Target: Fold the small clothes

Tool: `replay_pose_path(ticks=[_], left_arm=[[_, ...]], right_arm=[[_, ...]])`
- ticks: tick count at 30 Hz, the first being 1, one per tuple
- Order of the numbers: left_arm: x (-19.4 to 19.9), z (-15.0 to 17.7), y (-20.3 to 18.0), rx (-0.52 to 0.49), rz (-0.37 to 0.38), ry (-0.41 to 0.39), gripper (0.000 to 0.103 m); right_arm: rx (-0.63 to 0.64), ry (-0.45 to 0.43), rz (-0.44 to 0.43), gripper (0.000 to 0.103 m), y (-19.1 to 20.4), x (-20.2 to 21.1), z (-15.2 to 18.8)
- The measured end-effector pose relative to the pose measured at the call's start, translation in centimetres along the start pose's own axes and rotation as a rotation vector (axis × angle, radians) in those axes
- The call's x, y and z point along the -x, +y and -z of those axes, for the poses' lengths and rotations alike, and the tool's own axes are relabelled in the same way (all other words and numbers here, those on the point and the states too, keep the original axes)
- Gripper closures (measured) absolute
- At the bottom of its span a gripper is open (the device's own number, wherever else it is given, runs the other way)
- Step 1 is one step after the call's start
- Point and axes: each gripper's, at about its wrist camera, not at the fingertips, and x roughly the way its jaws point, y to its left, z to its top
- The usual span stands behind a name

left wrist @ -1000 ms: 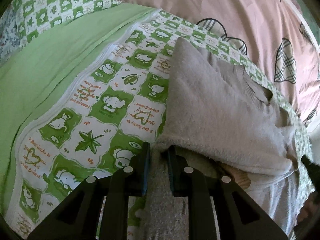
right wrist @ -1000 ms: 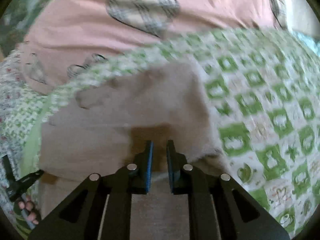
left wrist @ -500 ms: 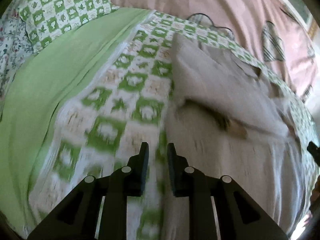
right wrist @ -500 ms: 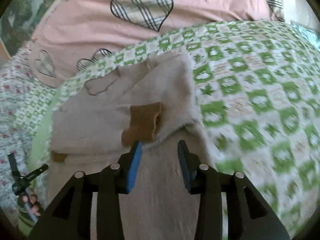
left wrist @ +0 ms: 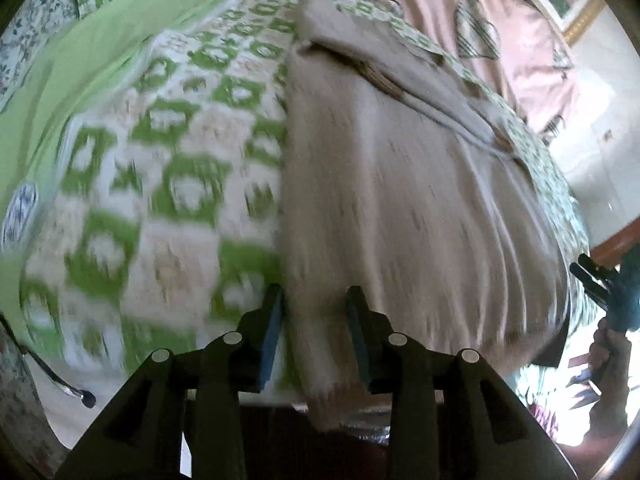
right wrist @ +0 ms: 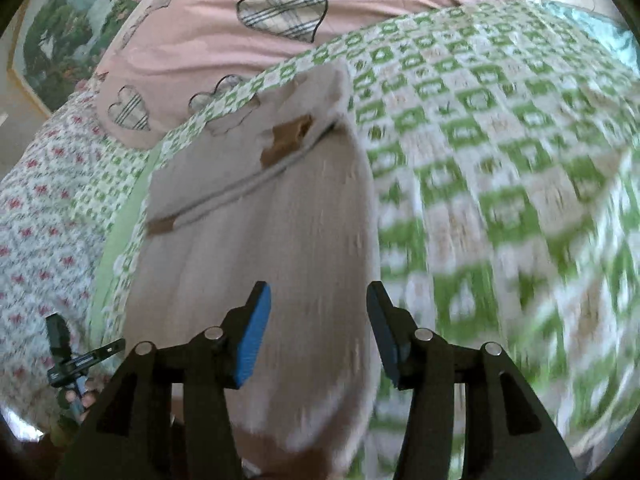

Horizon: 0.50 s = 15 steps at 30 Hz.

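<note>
Both hand-held grippers have drawn back along the garment toward its near hem, and their jaws have just been opening: the left hand-held gripper (left wrist: 314, 336) stands spread astride the left edge of the beige sweater (left wrist: 400, 208), the right hand-held gripper (right wrist: 318, 336) spread wider over its right edge, neither pinching cloth. Beyond them the sweater lies lengthwise on the green checked bedspread (right wrist: 500, 152), top part already folded down, brown patch (right wrist: 288, 138) showing. Judged from this, the lower half remains to be folded; farthest lies the pink heart quilt (right wrist: 224, 40).
</note>
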Motion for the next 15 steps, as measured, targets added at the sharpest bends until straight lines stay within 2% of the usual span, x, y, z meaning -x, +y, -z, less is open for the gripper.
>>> replay_pose_path(ticks=[4, 8, 13, 15], left_arm=[[0.4, 2.5, -0.2, -0.006, 0.048, 0.014, 0.061], [-0.2, 3.7, -0.1, -0.009, 0.083, 0.063, 0.061], [-2.1, 4.7, 0.2, 0.003, 0.140, 0.155, 0.063], [-2.7, 4.7, 0.2, 0.002, 0.159, 0.166, 0.063]], right_arm=[[-0.017, 0.064, -0.053, 0.051, -1.4, 1.0, 2.8], [-0.046, 0.120, -0.126, 0.051, -2.5, 1.4, 5.2], [0.001, 0.182, -0.237, 0.051, -1.3, 0.3, 7.3], [0.045, 0.218, -0.258, 0.051, -0.5, -0.8, 8.0]])
